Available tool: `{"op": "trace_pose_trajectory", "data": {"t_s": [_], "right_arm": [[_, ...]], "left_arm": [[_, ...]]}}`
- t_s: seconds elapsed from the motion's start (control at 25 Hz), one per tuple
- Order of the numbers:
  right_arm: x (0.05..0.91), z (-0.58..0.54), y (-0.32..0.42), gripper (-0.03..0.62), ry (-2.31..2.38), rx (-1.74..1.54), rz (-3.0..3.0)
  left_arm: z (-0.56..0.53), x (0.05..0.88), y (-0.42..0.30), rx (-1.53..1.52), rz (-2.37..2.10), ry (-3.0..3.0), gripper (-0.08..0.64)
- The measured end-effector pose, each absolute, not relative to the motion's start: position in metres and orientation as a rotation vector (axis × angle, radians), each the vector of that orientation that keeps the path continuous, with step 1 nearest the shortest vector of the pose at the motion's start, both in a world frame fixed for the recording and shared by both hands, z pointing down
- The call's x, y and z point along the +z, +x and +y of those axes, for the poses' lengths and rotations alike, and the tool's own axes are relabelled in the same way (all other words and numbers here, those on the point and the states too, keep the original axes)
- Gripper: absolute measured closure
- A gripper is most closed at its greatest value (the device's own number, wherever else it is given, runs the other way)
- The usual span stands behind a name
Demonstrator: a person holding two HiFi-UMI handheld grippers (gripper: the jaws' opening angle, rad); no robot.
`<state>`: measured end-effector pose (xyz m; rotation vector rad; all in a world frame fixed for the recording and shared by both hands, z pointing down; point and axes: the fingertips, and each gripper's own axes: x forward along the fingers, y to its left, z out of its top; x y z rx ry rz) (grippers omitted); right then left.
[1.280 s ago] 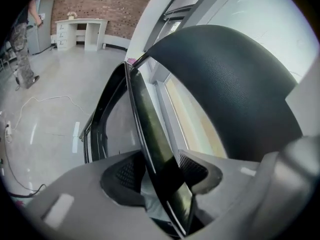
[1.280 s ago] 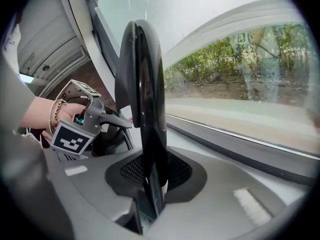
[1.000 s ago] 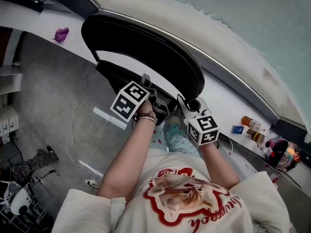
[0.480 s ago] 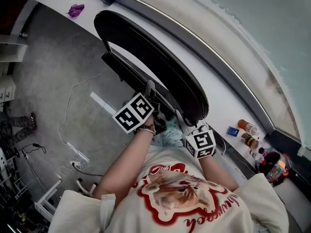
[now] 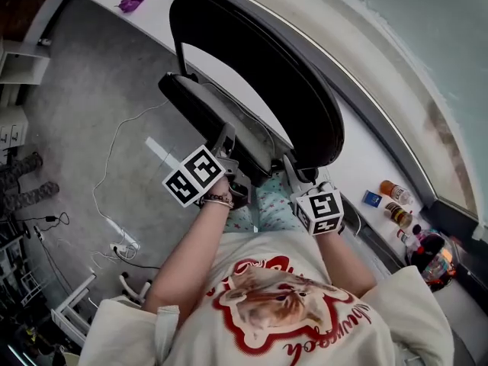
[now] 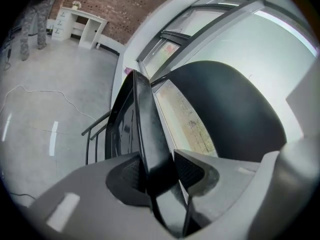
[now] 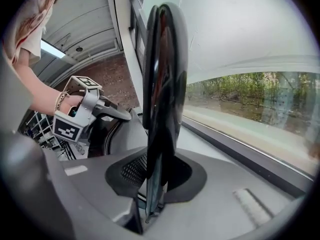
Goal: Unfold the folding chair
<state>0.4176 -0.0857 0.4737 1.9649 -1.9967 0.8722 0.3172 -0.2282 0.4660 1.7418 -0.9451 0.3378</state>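
Jaws of the left gripper [image 5: 227, 145] are pinching the thin, glossy edge of the seat [image 6: 145, 129], while those of the right gripper [image 5: 293, 171] are squeezing the rim of the curved backrest [image 7: 164, 59], each between ribbed pads. The black folding chair [image 5: 267, 82] is leaning partly opened just ahead of the person, over the grey concrete floor [image 5: 84, 90] and beside a long white window ledge [image 5: 358, 158], its 2 smooth panels spreading apart.

We log daylight from the wide glass window [image 7: 250, 99]; it blows out to white in the left gripper view. The glossy black folding chair [image 7: 162, 74] shows pale sheen along its edge. Both gripper views bend strongly, with dark corners and soft foreground. Head view is evenly lit, shadows faint.
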Motion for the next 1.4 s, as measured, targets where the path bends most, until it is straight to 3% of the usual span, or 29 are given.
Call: {"op": "trace_pose_trajectory", "data": {"t_s": [0.76,1.4], "right_arm": [[0.509,-0.062,0.38,0.515,2.338,0.972,-1.766],[0.535,-0.061,0.347,0.502,2.344,0.943,-1.81]], "left_arm": [[-0.184,0.516,0.14,0.25,-0.762,1.602,0.385],[-0.172,0.564,0.039,-0.087,-0.748,1.607,0.371]]}}
